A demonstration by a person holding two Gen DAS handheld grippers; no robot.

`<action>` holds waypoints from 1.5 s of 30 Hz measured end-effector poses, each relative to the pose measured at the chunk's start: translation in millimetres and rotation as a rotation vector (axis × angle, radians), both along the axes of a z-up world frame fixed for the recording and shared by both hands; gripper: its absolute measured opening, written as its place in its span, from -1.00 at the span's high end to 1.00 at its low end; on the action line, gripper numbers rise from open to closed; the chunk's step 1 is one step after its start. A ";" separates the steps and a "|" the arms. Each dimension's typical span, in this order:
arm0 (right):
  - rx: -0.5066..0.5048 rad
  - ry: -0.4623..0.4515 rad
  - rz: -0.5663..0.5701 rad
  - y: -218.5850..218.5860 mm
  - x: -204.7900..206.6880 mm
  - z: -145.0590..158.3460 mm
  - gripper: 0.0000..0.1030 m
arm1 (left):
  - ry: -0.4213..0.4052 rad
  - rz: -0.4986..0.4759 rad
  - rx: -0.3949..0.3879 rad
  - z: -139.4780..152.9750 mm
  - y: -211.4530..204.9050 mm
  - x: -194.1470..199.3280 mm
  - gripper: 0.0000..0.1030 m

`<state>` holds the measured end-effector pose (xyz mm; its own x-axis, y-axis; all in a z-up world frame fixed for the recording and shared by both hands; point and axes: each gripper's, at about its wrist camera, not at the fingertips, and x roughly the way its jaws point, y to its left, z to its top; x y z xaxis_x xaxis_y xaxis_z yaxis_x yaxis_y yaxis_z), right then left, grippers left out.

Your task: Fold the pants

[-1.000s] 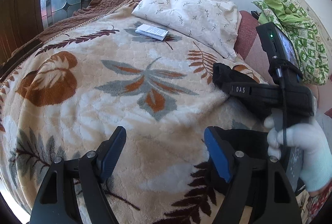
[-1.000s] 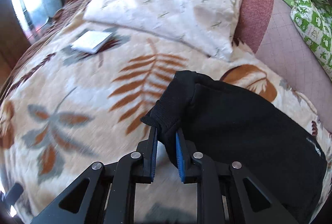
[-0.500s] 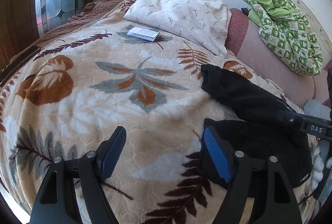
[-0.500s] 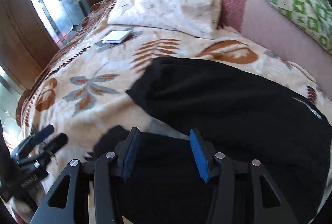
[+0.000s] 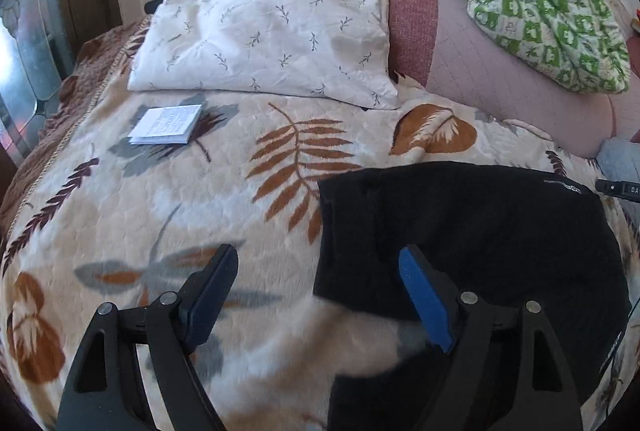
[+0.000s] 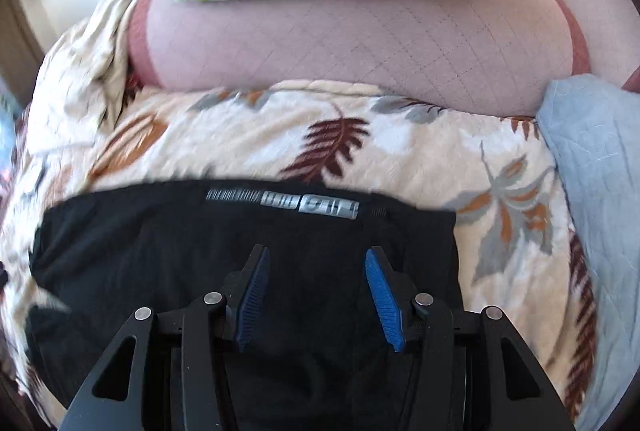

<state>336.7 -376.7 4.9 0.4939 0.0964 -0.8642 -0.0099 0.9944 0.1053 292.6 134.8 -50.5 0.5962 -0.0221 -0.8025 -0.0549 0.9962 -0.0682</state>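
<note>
We found the black pants (image 5: 472,231) lying on the leaf-patterned blanket (image 5: 200,191), doubled into a compact block, at about four o'clock in the left wrist view and at six o'clock in the right wrist view, where a grey printed label (image 6: 308,207) ran along the far edge. The left gripper (image 5: 320,295) was empty and its jaws were opening wide; they straddled the pants' left edge without pressing on the cloth. The right gripper (image 6: 316,295) hovered over the middle of the pants with its jaws about half apart, nothing held between them.

We judged that one fold was laid down and that both tools were free between grasps. The next move, in our judgement, called for each gripper to take an edge or corner of the doubled cloth, pinching both layers together, and to carry it over squarely. The risk we noted was catching the top layer alone.

A white booklet (image 5: 166,123) lay at ten o'clock, a pillow (image 5: 264,31) at twelve, well apart from the work
</note>
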 end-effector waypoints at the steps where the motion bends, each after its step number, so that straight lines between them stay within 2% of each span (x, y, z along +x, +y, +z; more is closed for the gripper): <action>1: 0.017 0.006 0.013 -0.4 11.0 -2.3 -0.09 | 0.021 0.002 -0.012 -7.2 3.7 13.5 -0.60; 3: 0.050 0.028 0.048 4.9 33.9 -11.2 -0.10 | 0.059 0.017 -0.040 -20.9 10.3 37.2 -0.60; 5: 0.070 0.058 0.105 10.4 56.5 -24.2 -0.10 | 0.104 0.015 -0.101 -35.8 16.4 55.2 -0.60; 6: 0.056 0.074 0.124 15.1 64.6 -31.6 -0.10 | 0.115 0.010 -0.131 -41.2 18.2 61.1 -0.60; 7: 0.031 0.090 0.140 19.1 74.2 -40.2 -0.10 | 0.105 0.007 -0.131 -43.0 17.2 64.9 -0.60; 10: 0.007 0.097 0.171 23.1 86.8 -54.0 -0.11 | 0.085 -0.051 -0.074 -42.6 4.6 73.4 -0.64; 13: 0.018 0.073 0.210 24.1 90.5 -57.6 -0.29 | 0.081 -0.095 -0.046 -47.4 -5.7 79.8 -0.88; 16: 0.054 0.086 0.280 23.8 85.7 -59.8 -0.51 | 0.082 -0.117 0.007 -50.7 -17.0 82.2 -0.91; 17: 0.079 0.100 0.312 24.8 81.8 -59.4 -0.57 | 0.083 -0.134 0.015 -50.4 -20.6 82.2 -0.88; 18: 0.075 0.105 0.339 27.7 77.5 -58.7 -0.57 | 0.082 -0.151 0.026 -49.4 -24.6 81.6 -0.76; 19: 0.041 0.105 0.369 31.9 70.9 -58.9 -0.57 | 0.079 -0.166 0.045 -47.5 -28.3 81.0 -0.28; 20: 0.010 0.102 0.385 36.3 64.1 -59.8 -0.53 | 0.076 -0.188 0.056 -45.5 -32.6 80.5 0.21; 21: -0.028 0.093 0.396 41.1 57.8 -60.8 -0.43 | 0.077 -0.223 0.035 -42.9 -36.5 79.9 0.47; 22: -0.046 0.085 0.399 45.3 52.3 -59.7 -0.21 | 0.086 -0.247 0.014 -40.3 -41.3 79.5 0.67; 23: -0.029 0.081 0.396 46.6 47.7 -56.5 0.00 | 0.082 -0.251 0.037 -37.6 -46.7 78.2 0.70; 24: 0.019 0.084 0.394 46.3 44.4 -53.3 0.47 | 0.074 -0.264 0.062 -34.7 -53.3 76.6 0.71; 25: 0.038 0.080 0.382 46.6 41.6 -49.3 0.52 | 0.066 -0.273 0.085 -31.5 -59.3 74.0 0.72; 27: 0.000 0.065 0.377 53.8 33.8 -43.8 0.69 | 0.050 -0.285 0.101 -23.6 -67.2 68.4 0.72; 34: -0.093 -0.033 0.284 55.9 3.3 -6.6 0.71 | -0.046 -0.309 0.131 20.9 -77.7 31.3 0.72; 39: -0.116 -0.103 0.229 55.1 -46.9 19.5 0.71 | -0.138 -0.358 0.178 45.2 -89.4 -14.1 0.72; 45: -0.088 -0.108 0.183 44.8 -114.5 21.4 0.70 | -0.190 -0.419 0.221 41.8 -94.5 -80.6 0.71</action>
